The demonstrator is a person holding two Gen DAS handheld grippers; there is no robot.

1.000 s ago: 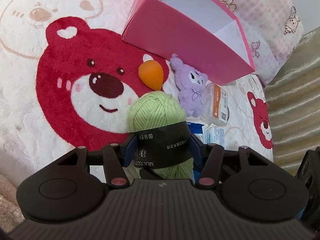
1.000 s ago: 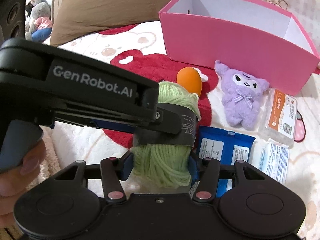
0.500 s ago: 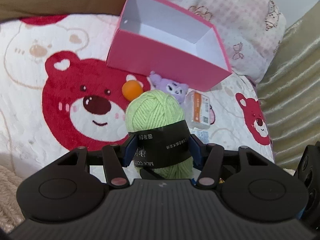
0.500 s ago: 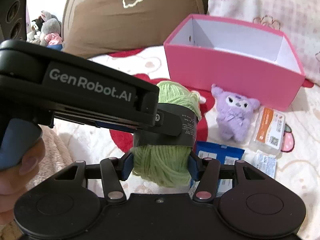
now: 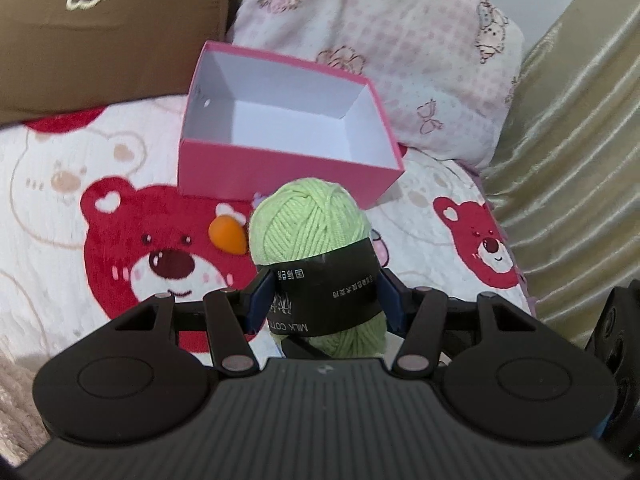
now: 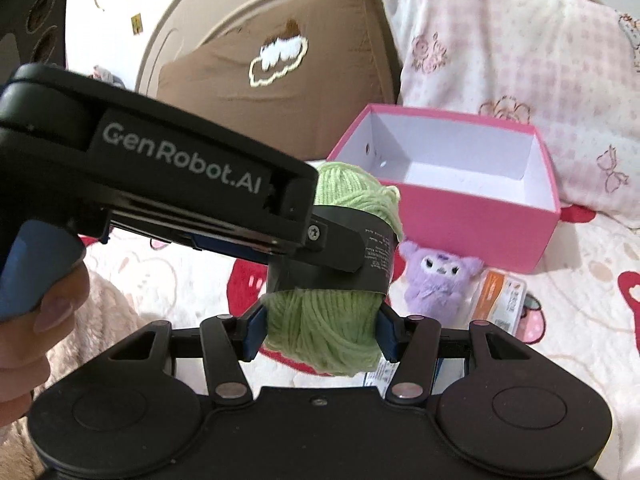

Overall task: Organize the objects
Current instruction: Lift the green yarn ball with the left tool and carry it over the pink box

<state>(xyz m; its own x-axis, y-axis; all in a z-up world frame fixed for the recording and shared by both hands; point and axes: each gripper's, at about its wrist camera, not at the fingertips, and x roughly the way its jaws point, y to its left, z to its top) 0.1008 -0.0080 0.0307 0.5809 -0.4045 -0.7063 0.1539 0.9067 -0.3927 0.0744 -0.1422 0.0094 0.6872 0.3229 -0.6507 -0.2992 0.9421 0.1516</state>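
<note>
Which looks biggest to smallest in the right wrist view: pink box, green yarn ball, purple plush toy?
1. pink box
2. green yarn ball, though nearness to the camera enlarges it
3. purple plush toy

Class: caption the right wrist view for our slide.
Both hand-held grippers clamp green yarn before an empty pink box.

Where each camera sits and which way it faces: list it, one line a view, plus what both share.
Left wrist: sits on the left gripper, looking forward and down over its blue pads, closed on the green yarn ball with a black paper band, toward the open pink cardboard box; no hand shows.
Right wrist: sits on the right gripper, clamping the ball's lower end, facing the box; the left gripper's black body crosses, with a hand.
Shared: yarn ball, box, brown pillow, bear-print blanket.
</note>
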